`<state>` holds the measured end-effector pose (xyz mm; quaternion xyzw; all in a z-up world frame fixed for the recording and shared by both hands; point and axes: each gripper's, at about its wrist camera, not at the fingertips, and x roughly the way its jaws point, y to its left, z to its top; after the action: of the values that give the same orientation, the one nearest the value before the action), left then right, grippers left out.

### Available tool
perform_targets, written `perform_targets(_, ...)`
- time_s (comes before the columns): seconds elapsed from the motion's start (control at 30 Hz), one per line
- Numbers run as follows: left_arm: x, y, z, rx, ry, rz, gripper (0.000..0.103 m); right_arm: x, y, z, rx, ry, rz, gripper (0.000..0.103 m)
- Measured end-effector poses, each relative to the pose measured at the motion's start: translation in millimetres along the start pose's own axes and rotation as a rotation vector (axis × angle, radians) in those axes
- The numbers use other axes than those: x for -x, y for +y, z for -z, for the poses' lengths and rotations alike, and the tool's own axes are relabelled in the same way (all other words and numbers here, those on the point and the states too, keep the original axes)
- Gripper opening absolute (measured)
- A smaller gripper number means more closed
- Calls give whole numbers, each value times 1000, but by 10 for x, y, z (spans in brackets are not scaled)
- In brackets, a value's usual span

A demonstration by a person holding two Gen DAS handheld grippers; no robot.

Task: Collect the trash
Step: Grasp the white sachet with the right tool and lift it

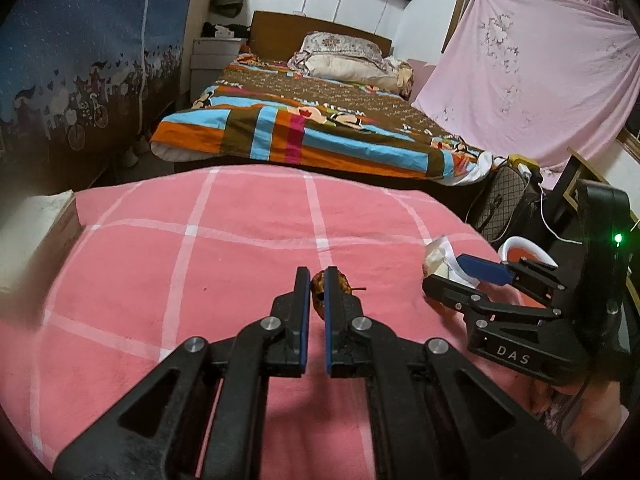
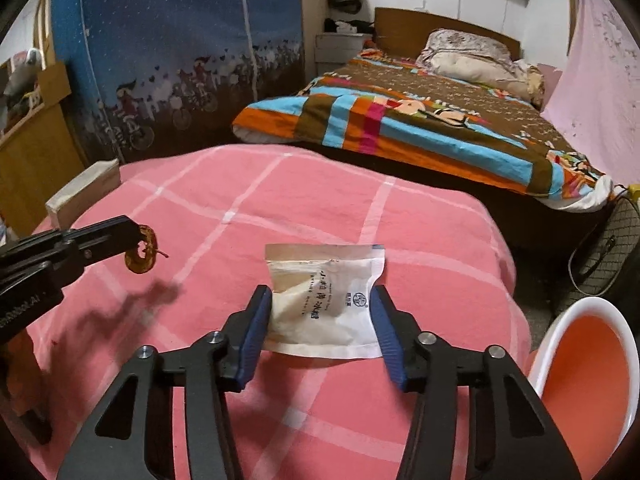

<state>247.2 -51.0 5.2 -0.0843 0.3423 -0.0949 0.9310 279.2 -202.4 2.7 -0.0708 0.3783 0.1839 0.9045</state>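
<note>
Over the pink checked surface (image 2: 360, 208), the left claw (image 1: 317, 280) pinches a brown peel (image 2: 142, 254); near its right edge, the right claw (image 2: 320, 300) squeezes a white packet (image 2: 328, 300).

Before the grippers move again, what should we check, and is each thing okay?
1. Left gripper shut on the brown peel: ok.
2. Peel lifted clear of the pink blanket: ok.
3. White packet sits between the right gripper fingers: ok.
4. Fingers squeezing the packet firmly: cannot tell.
5. White bin with orange inside, close at the right, open: ok.
6. Path to the bin free: ok, seemingly.
</note>
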Motion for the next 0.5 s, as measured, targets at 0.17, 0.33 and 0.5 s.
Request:
perform_targets(0.17,139,-85,-49,-4,-87,20,0,289,-28,40,-22,-147,32,45)
perform_targets(0.33,296,-272,-102,-38,-210,58,0,789,-100,196,-71,-419,70,45)
perform_targets(0.5,499,-552,-117,-93,-355,103,0,1118,-243,319,-135,-613,75,45)
